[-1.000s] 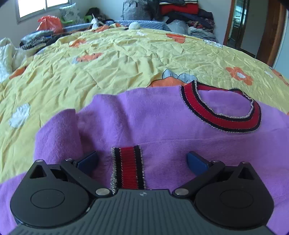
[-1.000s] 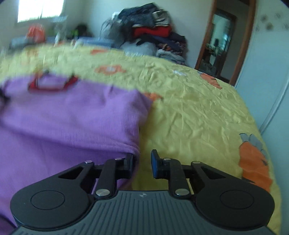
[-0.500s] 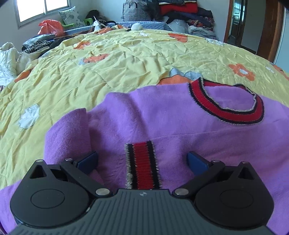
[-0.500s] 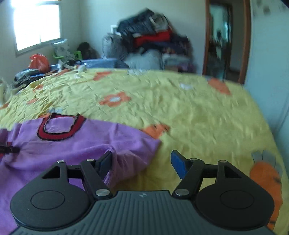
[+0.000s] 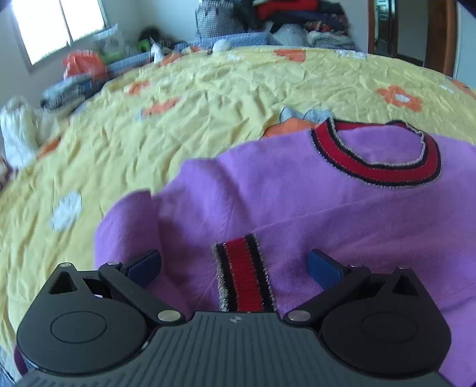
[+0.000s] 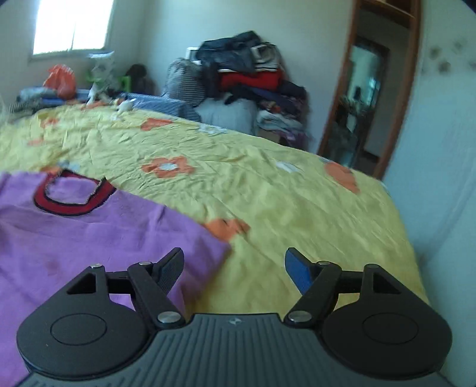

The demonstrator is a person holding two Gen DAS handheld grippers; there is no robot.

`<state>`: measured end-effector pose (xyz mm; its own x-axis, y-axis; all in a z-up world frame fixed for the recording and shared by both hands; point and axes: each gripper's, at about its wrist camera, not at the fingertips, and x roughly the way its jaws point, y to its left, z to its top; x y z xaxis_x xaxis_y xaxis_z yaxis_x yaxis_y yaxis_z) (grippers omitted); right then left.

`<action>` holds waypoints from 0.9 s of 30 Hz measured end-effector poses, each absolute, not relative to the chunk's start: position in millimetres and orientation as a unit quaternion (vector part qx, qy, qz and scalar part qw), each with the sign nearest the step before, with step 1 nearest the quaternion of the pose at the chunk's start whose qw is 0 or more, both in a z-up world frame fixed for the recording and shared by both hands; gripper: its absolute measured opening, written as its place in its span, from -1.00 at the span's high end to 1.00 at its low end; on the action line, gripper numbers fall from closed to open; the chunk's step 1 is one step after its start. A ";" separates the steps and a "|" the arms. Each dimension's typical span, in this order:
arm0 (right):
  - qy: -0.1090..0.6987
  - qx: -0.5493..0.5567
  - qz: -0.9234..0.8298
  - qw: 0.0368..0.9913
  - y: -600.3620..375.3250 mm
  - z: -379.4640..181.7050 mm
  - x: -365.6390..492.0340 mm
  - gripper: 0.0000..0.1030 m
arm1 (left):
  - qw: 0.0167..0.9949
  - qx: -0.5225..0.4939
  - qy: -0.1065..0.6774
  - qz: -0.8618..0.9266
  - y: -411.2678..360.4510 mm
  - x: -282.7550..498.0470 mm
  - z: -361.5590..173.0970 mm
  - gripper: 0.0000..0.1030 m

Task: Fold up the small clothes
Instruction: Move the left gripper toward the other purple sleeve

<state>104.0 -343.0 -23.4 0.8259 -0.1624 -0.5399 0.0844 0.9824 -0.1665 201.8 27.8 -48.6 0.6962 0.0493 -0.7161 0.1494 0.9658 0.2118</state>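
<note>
Left tongs (image 5: 233, 266): released, jaws spread wide; the red-and-black striped cuff (image 5: 242, 277) lies on the cloth between them, neither pad pressing on it.
Right tongs (image 6: 233, 269): released; the jaws have just been opening. Nothing is gripped; the sweater's side edge lies under the left finger (image 6: 169, 269), bare bedspread under the right one.
Purple sweater (image 5: 297, 202): spread flat on the bed, one sleeve laid across the body with its cuff nearest the left tongs; a raised fold of cloth stands at its left edge. The red-and-black collar (image 5: 377, 166) is at the far end.
Bedspread (image 6: 282, 208): yellow, creased, printed with orange and white flowers; bare all around the sweater.
Far edge of bed: loose clothes and an orange bag (image 6: 59, 80) under the window (image 6: 71, 26).
Far wall: tall pile of folded clothes (image 6: 247, 77).
Right of pile: wooden-framed doorway (image 6: 369, 104).
</note>
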 end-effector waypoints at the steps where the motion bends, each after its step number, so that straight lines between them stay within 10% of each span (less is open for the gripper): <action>1: 0.300 -0.074 -0.047 0.950 -341.2 -32.6 117.9 -0.45 | 0.915 0.135 0.380 -0.026 26.4 200.7 -49.8 -1.00; 4: 0.351 -0.181 -0.072 0.916 -339.0 -63.7 126.5 -0.52 | 0.916 0.125 0.381 -0.032 34.2 202.4 -50.9 -1.00; 14: 0.303 -0.015 -0.034 0.952 -360.0 -27.8 72.7 -0.56 | 0.911 0.165 0.377 -0.043 7.5 198.2 -29.0 -1.00; 18: 0.335 -0.192 -0.068 0.920 -321.9 -60.2 65.8 -0.75 | 0.908 0.180 0.377 -0.035 6.6 194.2 -47.5 -1.00; 27: 0.311 0.021 -0.025 0.950 -327.4 -17.5 56.2 -0.97 | 0.917 0.100 0.385 0.021 70.2 165.8 -29.0 -1.00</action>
<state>56.2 -327.4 -17.5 0.8050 -0.0338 -0.5924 0.0596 0.9979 0.0240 165.8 70.2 -29.0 0.7021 0.1162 -0.7025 0.0375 0.9792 0.1994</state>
